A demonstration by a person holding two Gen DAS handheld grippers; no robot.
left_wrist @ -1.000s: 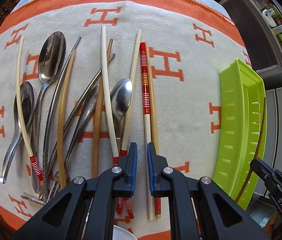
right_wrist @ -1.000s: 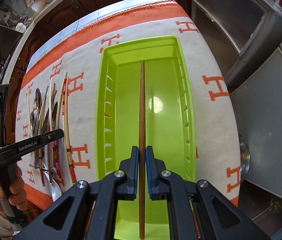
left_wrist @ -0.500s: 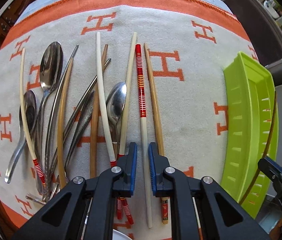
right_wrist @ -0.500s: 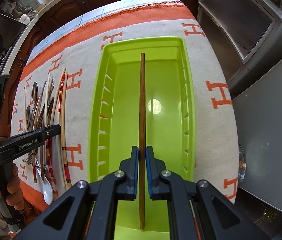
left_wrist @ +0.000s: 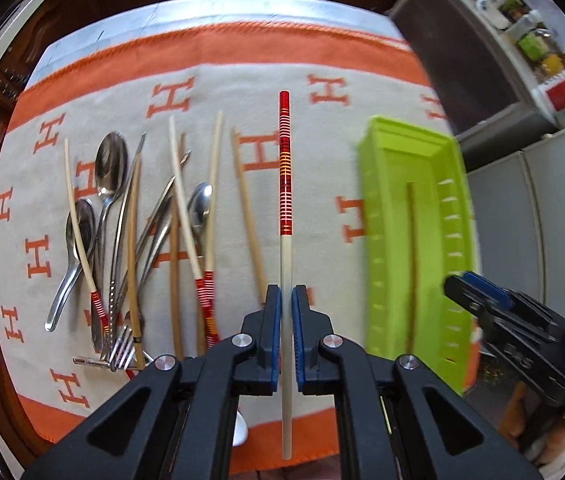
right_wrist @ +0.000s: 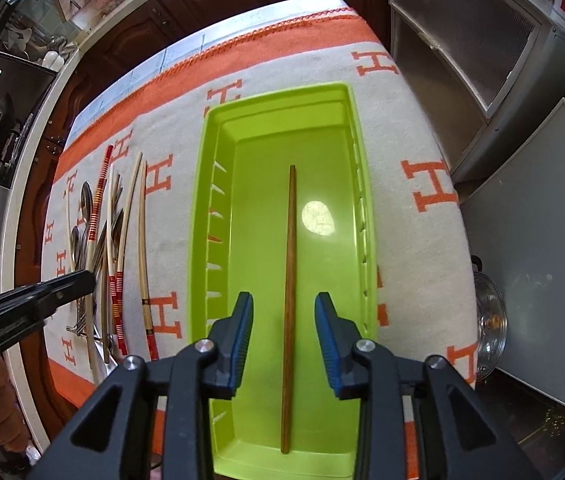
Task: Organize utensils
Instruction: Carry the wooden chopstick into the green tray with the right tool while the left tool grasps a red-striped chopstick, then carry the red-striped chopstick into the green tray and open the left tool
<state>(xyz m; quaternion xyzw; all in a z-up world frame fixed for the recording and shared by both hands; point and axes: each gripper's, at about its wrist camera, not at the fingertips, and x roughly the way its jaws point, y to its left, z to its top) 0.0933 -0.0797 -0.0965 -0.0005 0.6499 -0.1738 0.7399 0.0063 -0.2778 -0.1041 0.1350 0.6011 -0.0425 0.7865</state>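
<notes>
The left tool (left_wrist: pixel 286 300) is closed narrowly on a chopstick (left_wrist: pixel 285 184) with a red striped upper half and a cream lower half; the stick runs straight forward between the two blue pads and sticks out behind them as well. It appears lifted clear of the cloth (left_wrist: pixel 242 76), a cream blanket with orange letters and an orange border that covers the bench.

To the left of this chopstick, a loose heap of utensils lies on the cloth: spoons (left_wrist: pixel 111 164), a fork (left_wrist: pixel 121 346), and several more chopsticks (left_wrist: pixel 180 184) in cream, tan and brown, some crossing one another. One tan chopstick (left_wrist: pixel 248 216) lies just beside the held one.

To the right sits a bright green tray (right_wrist: pixel 206 216) on the cloth. A brown wooden chopstick (right_wrist: pixel 289 280) lies lengthwise on its floor, near the middle.

The right tool (right_wrist: pixel 284 320) hangs over the near end of the tray with its jaws spread wide, one on each side of the brown chopstick and touching nothing.
</notes>
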